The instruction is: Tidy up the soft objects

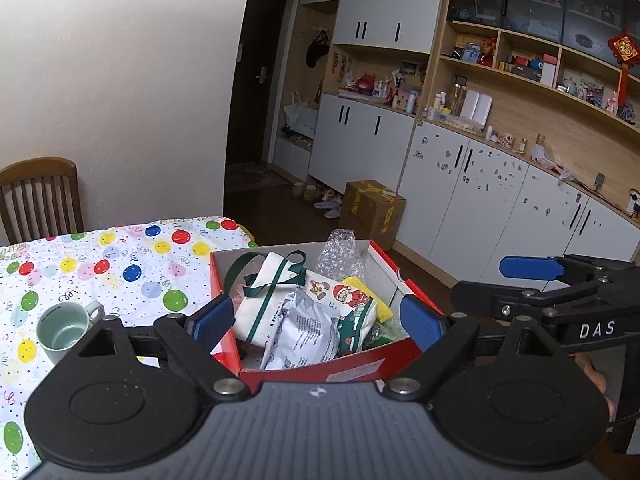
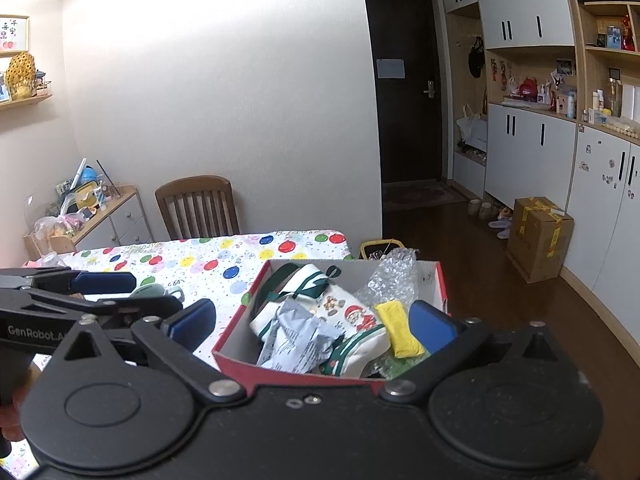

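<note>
Hovering above the red box (image 1: 320, 364) of soft things, the left gripper (image 1: 316, 318) and right gripper (image 2: 312, 322) hold their fingers spread, empty.

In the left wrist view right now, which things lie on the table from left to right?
Green mug → red box with the white bag with green straps inside → yellow sponge → the right tool beyond the box.

one red box (image 1: 384, 364) sits on the bench (image 1: 120, 264), and in it show one white tote bag with green straps (image 1: 264, 288), one santa-print pouch (image 1: 352, 300), one grey plastic packet (image 1: 304, 332), one yellow sponge (image 2: 398, 328) and one wad of bubble wrap (image 1: 340, 256). one green mug (image 1: 66, 330) stands on the bench, one wooden chair (image 2: 196, 208) behind it, one cardboard carton (image 2: 538, 236) on the floor.
</note>
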Motion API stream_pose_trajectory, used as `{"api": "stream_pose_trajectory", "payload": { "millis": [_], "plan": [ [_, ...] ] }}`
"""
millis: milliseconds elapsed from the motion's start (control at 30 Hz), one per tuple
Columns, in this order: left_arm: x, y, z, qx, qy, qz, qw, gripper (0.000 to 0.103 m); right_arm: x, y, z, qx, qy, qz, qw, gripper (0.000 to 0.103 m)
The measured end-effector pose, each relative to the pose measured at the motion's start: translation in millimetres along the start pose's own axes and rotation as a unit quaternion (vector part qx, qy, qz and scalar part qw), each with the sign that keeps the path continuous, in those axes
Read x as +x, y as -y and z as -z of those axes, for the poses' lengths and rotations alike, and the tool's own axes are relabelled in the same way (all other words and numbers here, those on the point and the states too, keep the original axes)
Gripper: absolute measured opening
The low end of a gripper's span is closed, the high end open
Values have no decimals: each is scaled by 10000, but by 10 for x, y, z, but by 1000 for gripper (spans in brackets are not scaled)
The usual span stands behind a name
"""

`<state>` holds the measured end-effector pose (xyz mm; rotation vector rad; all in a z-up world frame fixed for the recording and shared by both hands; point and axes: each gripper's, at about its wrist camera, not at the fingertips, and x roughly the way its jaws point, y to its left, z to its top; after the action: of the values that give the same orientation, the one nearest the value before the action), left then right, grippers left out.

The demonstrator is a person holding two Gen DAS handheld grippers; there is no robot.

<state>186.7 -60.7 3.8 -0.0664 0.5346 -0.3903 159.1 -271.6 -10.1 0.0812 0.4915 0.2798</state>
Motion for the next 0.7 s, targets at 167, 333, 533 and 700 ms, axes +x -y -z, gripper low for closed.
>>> {"api": "stream_pose_trajectory", "payload": {
  "millis": [167,333,533,700],
  "plan": [
    [-72,-53,29,-47,22,117,9999,91,-51,-101,60,19,21,67,10000,103],
    [-122,-69,65,-9,21,156,9999,91,-71,-141,93,91,-10,168,9998,103],
    [-186,-102,99,33,46,229,9997,91,-106,-222,129,62,2,268,9996,103],
    [-202,-131,112,37,44,202,9998,91,-121,-280,141,82,1,281,9996,103]
  ]
}}
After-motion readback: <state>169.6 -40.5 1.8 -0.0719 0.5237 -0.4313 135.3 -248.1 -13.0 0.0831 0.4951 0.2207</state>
